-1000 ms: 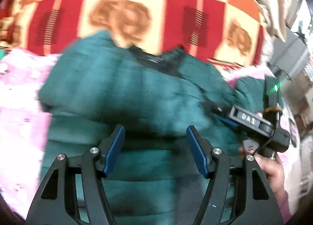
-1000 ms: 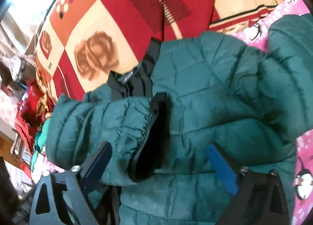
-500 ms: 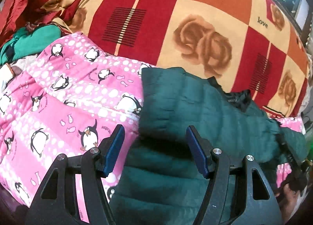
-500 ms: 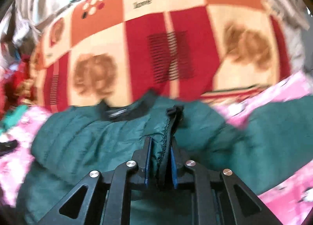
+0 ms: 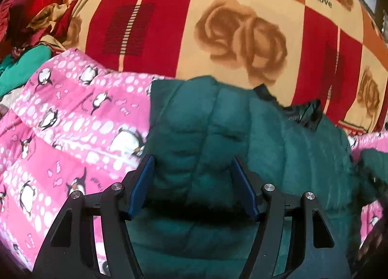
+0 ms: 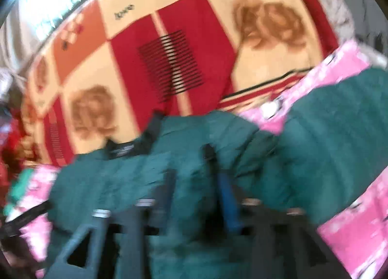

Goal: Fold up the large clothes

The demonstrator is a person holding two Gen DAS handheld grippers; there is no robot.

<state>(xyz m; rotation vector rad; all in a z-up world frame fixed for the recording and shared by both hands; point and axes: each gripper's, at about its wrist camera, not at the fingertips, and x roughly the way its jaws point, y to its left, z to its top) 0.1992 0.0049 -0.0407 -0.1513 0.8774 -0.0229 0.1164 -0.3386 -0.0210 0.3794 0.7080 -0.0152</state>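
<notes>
Spread over a pink penguin quilt on the bed, the green puffer jacket runs collar toward twelve o'clock, our left claw gaping over its shoulder, our blurred right claw seemingly pinching its cuff.

A home bedroom, by the look of the bedding. A plush fleece blanket in red, orange and cream squares — printed with brown roses and the word "love" — covers the surface beyond a pink quilted comforter patterned with penguins and white dots. At the left edge, a heap of crumpled red and green fabrics lies bunched together. In the right wrist view, bright daylight comes through a window at the upper left — blurred, so its frame is unclear.
</notes>
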